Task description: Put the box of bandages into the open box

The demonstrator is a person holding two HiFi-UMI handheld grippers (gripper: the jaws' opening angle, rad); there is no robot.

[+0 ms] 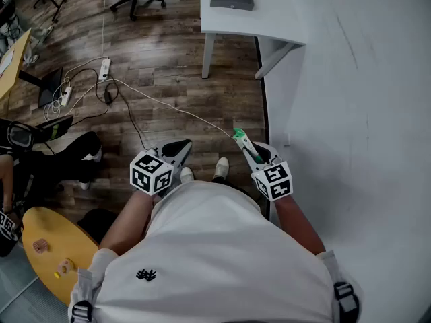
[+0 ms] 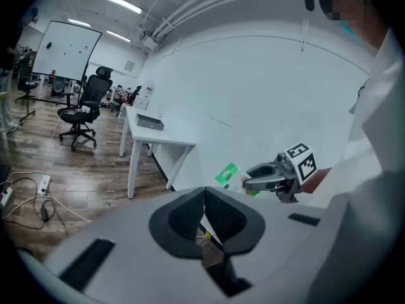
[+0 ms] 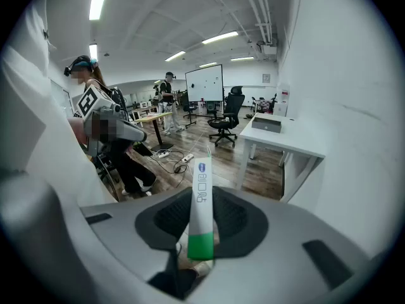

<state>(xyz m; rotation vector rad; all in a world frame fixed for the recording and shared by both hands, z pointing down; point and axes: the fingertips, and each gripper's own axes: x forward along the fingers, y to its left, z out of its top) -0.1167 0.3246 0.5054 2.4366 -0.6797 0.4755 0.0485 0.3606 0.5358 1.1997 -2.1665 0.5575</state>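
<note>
Found right gripper (image 3: 202,209) pinching box of bandages (image 3: 202,185) edgewise; left gripper (image 2: 204,201) pressed together, empty. Seen above wood floor (image 1: 168,66).

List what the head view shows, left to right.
Yellow round board → left gripper, shut and empty → right shoe → right gripper shut on the box of bandages → white wall.

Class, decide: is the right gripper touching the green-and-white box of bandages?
Touching. The right gripper view shows the right gripper clamping the box of bandages edge-on between its fingers.
</note>
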